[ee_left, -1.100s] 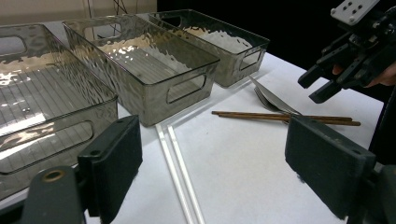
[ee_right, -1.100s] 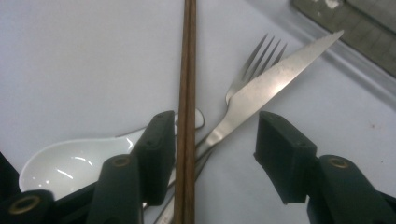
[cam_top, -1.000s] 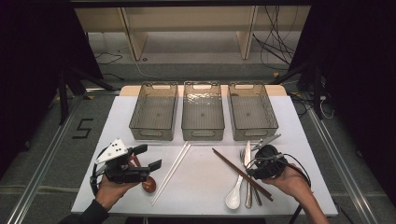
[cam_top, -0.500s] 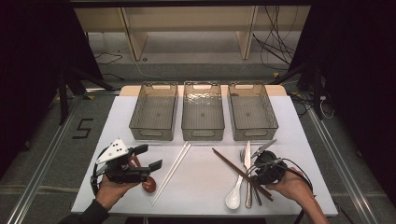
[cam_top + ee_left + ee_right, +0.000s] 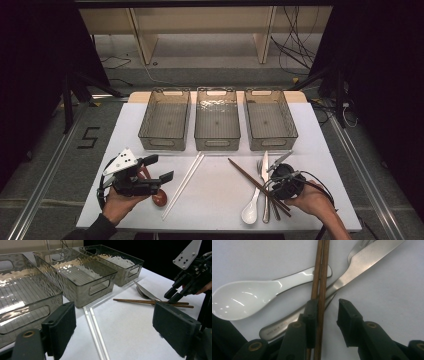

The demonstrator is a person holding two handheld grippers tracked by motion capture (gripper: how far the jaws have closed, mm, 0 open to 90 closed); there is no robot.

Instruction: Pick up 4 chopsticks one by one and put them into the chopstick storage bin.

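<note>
Right gripper view, spread jaws astride brown chopsticks (image 5: 320, 277), near ends hidden; left jaws spread.

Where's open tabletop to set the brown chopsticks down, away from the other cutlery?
Bare table lies between the white chopsticks and the brown chopsticks, below the middle bin. It is crowded at the right gripper: white spoon, knife and fork overlap there.

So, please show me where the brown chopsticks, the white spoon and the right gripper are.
brown chopsticks (image 5: 320, 277), right gripper view, middle of the two sticks
white spoon (image 5: 239, 298), right gripper view, inside of its bowl
right gripper (image 5: 325, 308), right gripper view, midway between its fingertips
</note>
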